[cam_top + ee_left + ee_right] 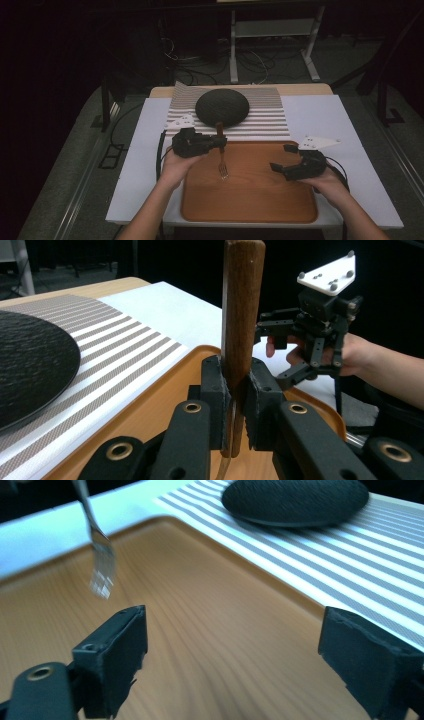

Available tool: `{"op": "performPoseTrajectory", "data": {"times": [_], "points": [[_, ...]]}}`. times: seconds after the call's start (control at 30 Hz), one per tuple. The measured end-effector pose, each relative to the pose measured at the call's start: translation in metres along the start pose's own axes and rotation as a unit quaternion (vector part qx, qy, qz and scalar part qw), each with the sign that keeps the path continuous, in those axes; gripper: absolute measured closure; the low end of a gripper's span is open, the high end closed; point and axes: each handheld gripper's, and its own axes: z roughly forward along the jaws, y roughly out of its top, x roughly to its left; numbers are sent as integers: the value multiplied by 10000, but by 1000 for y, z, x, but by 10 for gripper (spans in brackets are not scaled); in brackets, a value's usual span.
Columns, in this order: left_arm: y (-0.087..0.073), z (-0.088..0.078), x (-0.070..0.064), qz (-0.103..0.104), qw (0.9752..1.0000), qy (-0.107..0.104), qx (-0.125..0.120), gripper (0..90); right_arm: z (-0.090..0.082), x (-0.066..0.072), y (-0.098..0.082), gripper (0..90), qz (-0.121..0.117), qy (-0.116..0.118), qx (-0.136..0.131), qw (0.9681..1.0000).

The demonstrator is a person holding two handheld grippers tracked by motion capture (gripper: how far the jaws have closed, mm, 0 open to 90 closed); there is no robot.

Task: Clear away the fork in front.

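A fork with a wooden handle (220, 134) and metal tines (223, 172) hangs over the wooden tray (250, 200), tines toward the near side. My left gripper (219, 143) is shut on the fork's handle (242, 300), its pads (215, 390) pressing both sides of the wood. My right gripper (281, 157) stands open over the right part of the tray with nothing between its jaws. In the right gripper view the jaws spread wide around my right gripper (232, 645), and the blurred fork tines (101, 570) hang at upper left.
A black round plate (222, 106) sits on a striped placemat (270, 125) beyond the tray. White sheets (330, 125) cover the table on both sides. Table legs and cables (250, 60) lie on the floor behind.
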Motion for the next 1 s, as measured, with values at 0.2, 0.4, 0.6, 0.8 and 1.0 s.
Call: {"op": "performPoseTrajectory", "data": {"times": [0.2,0.4,0.6,0.8,1.0], "points": [[-3,-24,4,-125,9999,-18,10,804,-15,-5,-20,84,71,-86,141,9998],[-10,-44,1,-219,9997,-38,84,802,-28,-7,-36,75,102,-205,235,9995],[-22,-58,-4,-333,9991,-66,247,800,-37,-7,-45,75,162,-283,245,9992],[-31,-60,-3,-516,9976,-126,444,798,-35,-9,-44,74,169,-312,273,9990],[-34,-52,3,-499,9976,-48,479,786,-35,-8,-44,76,117,-312,254,9991]]}}
